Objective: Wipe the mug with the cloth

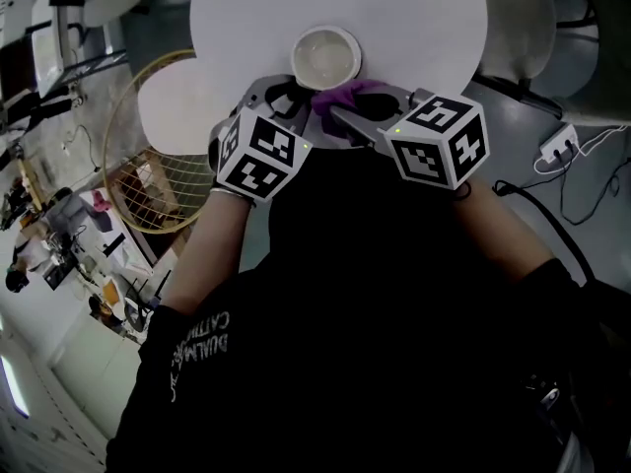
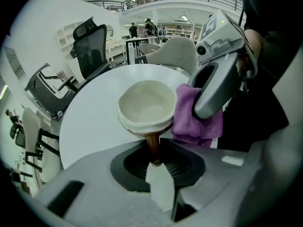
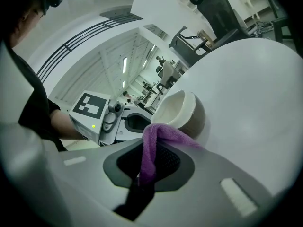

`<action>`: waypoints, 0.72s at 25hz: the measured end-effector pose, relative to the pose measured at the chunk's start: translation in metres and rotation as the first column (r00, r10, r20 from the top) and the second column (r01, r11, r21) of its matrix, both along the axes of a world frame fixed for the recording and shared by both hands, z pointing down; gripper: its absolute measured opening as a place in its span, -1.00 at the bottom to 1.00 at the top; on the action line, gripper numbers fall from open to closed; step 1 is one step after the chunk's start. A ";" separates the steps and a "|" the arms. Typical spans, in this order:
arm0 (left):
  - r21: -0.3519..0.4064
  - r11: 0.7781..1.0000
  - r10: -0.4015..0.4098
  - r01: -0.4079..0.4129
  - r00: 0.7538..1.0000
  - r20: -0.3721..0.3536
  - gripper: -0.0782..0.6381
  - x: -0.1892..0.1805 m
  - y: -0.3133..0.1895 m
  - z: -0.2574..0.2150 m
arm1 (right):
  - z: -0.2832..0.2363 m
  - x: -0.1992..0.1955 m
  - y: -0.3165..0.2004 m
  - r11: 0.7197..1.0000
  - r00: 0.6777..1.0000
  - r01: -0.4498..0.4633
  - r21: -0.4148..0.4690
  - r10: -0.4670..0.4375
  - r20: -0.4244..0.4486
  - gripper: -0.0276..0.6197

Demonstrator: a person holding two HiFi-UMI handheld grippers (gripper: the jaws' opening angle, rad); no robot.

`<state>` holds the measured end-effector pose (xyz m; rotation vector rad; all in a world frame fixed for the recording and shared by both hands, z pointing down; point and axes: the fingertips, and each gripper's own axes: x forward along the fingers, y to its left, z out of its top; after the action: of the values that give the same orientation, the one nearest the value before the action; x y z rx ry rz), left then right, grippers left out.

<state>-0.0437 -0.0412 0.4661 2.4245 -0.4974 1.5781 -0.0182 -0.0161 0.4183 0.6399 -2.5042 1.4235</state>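
Observation:
A mug [image 1: 325,55] with a cream inside and a brown outside is at the near edge of the round white table [image 1: 414,18]. My left gripper [image 2: 155,161] is shut on its brown handle [image 2: 153,145], and the bowl of the mug [image 2: 146,105] is just beyond the jaws. My right gripper [image 3: 146,161] is shut on a purple cloth [image 3: 154,143], which drapes against the mug's side [image 3: 189,115]. In the head view the cloth [image 1: 347,95] bunches between both grippers, right of the mug. From the left gripper view the cloth [image 2: 189,115] touches the mug's right side.
Rackets with a netted head [image 1: 163,180] lie on the floor to the left of the table. A white power strip and cables [image 1: 560,146] are on the floor at the right. Office chairs [image 2: 90,46] stand beyond the table.

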 end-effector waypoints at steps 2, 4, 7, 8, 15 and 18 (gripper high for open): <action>-0.001 1.000 0.003 -0.003 1.000 0.001 -0.60 0.001 0.001 -0.001 | -0.001 0.006 -0.001 1.000 1.000 -0.010 -0.002 0.010 -0.002 -0.78; -0.003 1.000 0.005 -0.005 1.000 0.003 -0.60 0.001 0.002 -0.001 | 0.000 0.012 -0.001 1.000 1.000 -0.015 0.003 0.015 -0.011 -0.78; -0.005 1.000 0.007 -0.007 1.000 0.006 -0.60 0.002 0.003 0.000 | 0.001 0.024 -0.003 1.000 0.999 -0.011 0.027 0.012 -0.036 -0.78; -0.006 1.000 0.007 -0.007 1.000 0.007 -0.60 0.003 0.003 0.001 | 0.002 0.027 -0.005 0.999 0.999 -0.009 0.035 0.011 -0.046 -0.78; -0.013 1.000 0.009 -0.009 1.000 0.019 -0.59 0.003 0.005 0.002 | 0.002 0.046 -0.017 0.996 0.995 -0.021 0.083 0.029 -0.093 -0.76; -0.019 1.000 0.010 -0.010 1.000 0.023 -0.58 0.003 0.005 0.002 | 0.002 0.055 -0.024 0.994 0.991 -0.040 0.106 0.053 -0.122 -0.76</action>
<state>-0.0403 -0.0362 0.4683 2.4015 -0.4732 1.6087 0.0370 -0.0406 0.4206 0.7865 -2.4927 1.2335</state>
